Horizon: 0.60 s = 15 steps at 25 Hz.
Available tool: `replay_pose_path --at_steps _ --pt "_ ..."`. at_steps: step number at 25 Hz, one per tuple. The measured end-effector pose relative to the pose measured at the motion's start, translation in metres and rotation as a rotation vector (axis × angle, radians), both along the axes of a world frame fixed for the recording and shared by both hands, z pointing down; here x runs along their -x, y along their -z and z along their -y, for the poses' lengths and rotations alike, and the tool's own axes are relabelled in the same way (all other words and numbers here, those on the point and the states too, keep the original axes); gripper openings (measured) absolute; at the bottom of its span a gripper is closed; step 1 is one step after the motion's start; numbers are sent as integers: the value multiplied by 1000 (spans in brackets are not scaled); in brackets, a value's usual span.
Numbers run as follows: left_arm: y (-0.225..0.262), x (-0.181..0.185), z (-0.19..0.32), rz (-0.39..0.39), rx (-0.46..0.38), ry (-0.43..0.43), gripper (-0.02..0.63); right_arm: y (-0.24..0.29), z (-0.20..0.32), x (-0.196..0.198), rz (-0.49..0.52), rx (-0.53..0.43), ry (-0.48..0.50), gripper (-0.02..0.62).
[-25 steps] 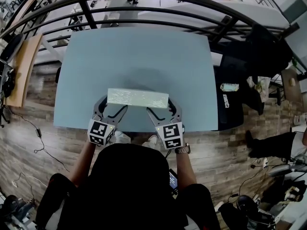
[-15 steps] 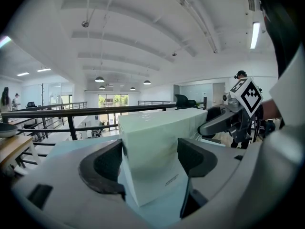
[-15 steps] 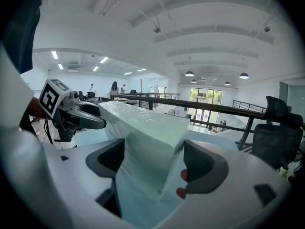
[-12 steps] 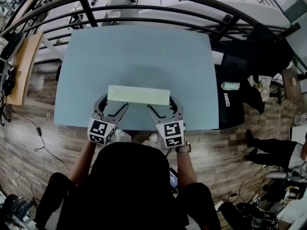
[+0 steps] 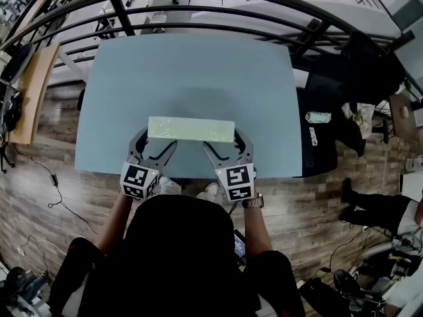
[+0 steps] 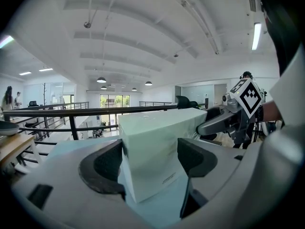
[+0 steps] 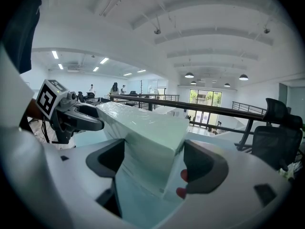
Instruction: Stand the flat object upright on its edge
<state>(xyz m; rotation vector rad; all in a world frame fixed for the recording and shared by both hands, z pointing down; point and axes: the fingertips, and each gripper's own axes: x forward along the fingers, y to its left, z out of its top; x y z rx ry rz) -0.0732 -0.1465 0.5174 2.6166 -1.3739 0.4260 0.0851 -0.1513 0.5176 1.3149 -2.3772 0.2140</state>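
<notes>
A long, flat, pale green block (image 5: 190, 129) is held over the near part of the light blue table (image 5: 192, 65), its long side running left to right. My left gripper (image 5: 156, 144) is shut on its left end and my right gripper (image 5: 223, 145) on its right end. In the left gripper view the block (image 6: 155, 144) fills the gap between both pads, tilted, with the right gripper (image 6: 238, 109) at its far end. The right gripper view shows the block (image 7: 147, 137) wedged between the pads, and the left gripper (image 7: 71, 116) beyond.
A black railing (image 5: 198, 15) curves round the table's far side. A wooden desk (image 5: 30, 91) stands to the left, and dark furniture (image 5: 330, 131) with small items sits at the right. A person's legs (image 5: 377, 200) show at the far right. The table edge lies just under the grippers.
The block has shifted slightly away from the table's near edge, and its top face looks narrower than a second ago. Both grippers keep their hold.
</notes>
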Motion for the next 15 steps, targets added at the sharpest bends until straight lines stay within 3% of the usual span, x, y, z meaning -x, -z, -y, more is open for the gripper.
replay_pose_path --at_steps 15 --pt "-5 4 -2 -7 1 24 351 -9 1 3 3 18 10 365"
